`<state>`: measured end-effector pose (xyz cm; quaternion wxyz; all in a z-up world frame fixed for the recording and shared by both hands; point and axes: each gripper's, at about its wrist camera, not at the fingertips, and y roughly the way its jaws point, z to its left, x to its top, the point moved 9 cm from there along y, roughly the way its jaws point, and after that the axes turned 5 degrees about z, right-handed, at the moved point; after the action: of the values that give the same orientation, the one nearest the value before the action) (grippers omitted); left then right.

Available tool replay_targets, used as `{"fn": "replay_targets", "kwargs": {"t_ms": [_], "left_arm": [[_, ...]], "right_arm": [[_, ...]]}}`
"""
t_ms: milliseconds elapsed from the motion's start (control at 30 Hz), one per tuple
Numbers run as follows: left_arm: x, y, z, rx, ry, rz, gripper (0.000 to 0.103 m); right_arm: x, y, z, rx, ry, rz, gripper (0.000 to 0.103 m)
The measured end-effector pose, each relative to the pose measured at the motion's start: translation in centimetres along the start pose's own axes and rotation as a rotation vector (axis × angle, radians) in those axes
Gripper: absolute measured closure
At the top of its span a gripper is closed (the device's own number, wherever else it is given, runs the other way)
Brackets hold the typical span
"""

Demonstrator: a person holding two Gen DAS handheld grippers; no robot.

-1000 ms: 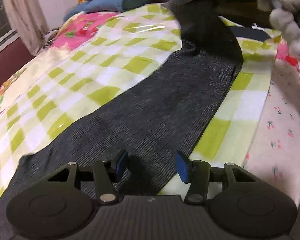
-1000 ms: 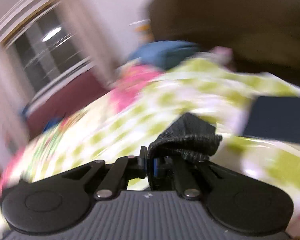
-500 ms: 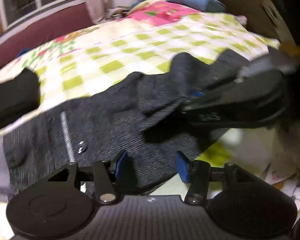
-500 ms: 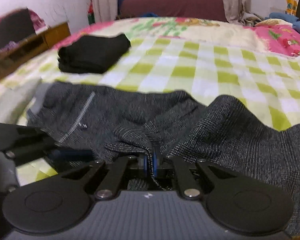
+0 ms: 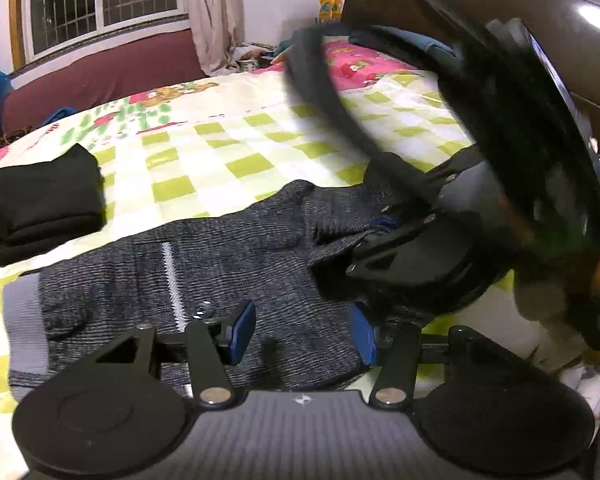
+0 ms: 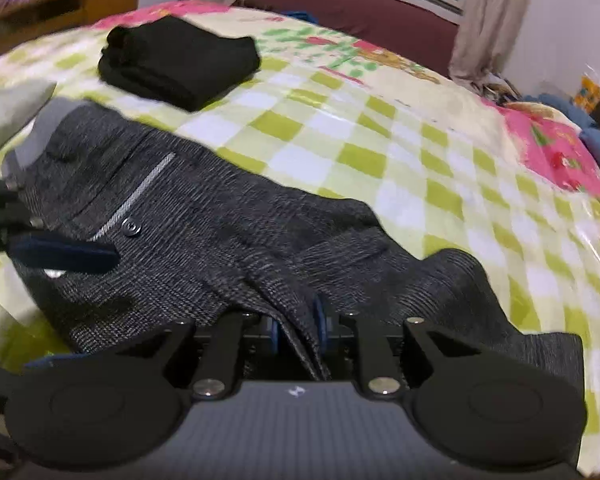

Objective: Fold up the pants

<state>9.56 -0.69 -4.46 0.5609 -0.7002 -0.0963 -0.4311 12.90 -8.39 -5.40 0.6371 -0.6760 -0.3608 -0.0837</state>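
Pants [image 6: 204, 232] lie doubled over near the front edge of the bed [image 6: 380, 136]. Your right gripper [image 6: 298, 328] pinches a fold of their cloth. Your left gripper [image 5: 302, 334] hangs open over them, beside the waistband [image 5: 22, 328].

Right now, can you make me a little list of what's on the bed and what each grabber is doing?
pants: grey pants lying on the bed, leg end folded back toward the waistband
bed cover: green checked sheet
other clothes: folded black garment beside the pants, apart from them
left gripper: open, over the pants
right gripper: fingers slightly apart, pants fabric between them
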Motion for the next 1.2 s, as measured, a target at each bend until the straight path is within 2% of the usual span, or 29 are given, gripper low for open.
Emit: {"fn": "replay_targets", "kwargs": {"t_ms": [133, 233, 333, 400, 433, 533, 633, 700, 800, 900, 967, 1033, 1067, 1133, 1200], "left_arm": [[0.2, -1.2, 1.7, 0.054, -0.032, -0.029, 0.038], [0.4, -2.4, 4.2, 0.111, -0.091, -0.060, 0.038], [-0.1, -3.2, 6.9, 0.157, -0.154, -0.077, 0.038], [-0.7, -3.0, 8.5, 0.196, -0.191, -0.053, 0.038], [-1.2, -3.1, 9.2, 0.210, -0.215, -0.041, 0.038], [-2.4, -4.0, 10.6, 0.230, -0.247, -0.030, 0.038], [-3.8, -4.5, 11.2, 0.271, -0.216, -0.003, 0.038], [-4.8, -4.2, 11.2, 0.276, -0.200, 0.030, 0.038], [-4.5, -4.2, 11.3, 0.258, -0.215, 0.019, 0.038], [-4.5, -4.9, 11.6, 0.249, -0.229, -0.013, 0.038], [-4.7, -5.1, 11.8, 0.256, -0.233, -0.013, 0.038], [-5.2, -5.6, 11.8, 0.259, -0.235, -0.007, 0.038], [-5.5, -5.8, 11.9, 0.258, -0.235, -0.001, 0.038], [-5.9, -6.4, 11.9, 0.260, -0.233, 0.007, 0.038], [-6.4, -7.0, 11.9, 0.262, -0.232, 0.016, 0.038]], "right_arm": [[3.0, -2.6, -1.0, 0.066, 0.148, -0.058, 0.094], [7.2, -6.5, -1.3, 0.098, 0.193, -0.207, 0.095], [10.6, -9.8, 0.5, 0.158, 0.173, -0.342, 0.095], [11.8, -10.0, 3.1, 0.205, 0.117, -0.374, 0.095], [11.8, -9.2, 4.8, 0.237, 0.100, -0.360, 0.095], [10.1, -4.3, 10.4, 0.326, 0.032, -0.231, 0.095], [7.8, -0.9, 13.9, 0.343, -0.012, -0.142, 0.095], [7.3, -0.1, 14.4, 0.345, -0.004, -0.116, 0.095], [8.7, -1.3, 13.3, 0.356, 0.038, -0.141, 0.095], [11.4, -4.2, 12.6, 0.356, 0.073, -0.241, 0.095], [12.5, -5.9, 13.2, 0.371, 0.038, -0.318, 0.095], [12.2, -5.6, 15.4, 0.362, -0.074, -0.325, 0.095], [11.7, -4.4, 16.3, 0.359, -0.111, -0.300, 0.095], [9.6, -1.2, 18.1, 0.404, -0.151, -0.157, 0.093], [8.0, 0.5, 18.9, 0.432, -0.146, -0.078, 0.086]]}}
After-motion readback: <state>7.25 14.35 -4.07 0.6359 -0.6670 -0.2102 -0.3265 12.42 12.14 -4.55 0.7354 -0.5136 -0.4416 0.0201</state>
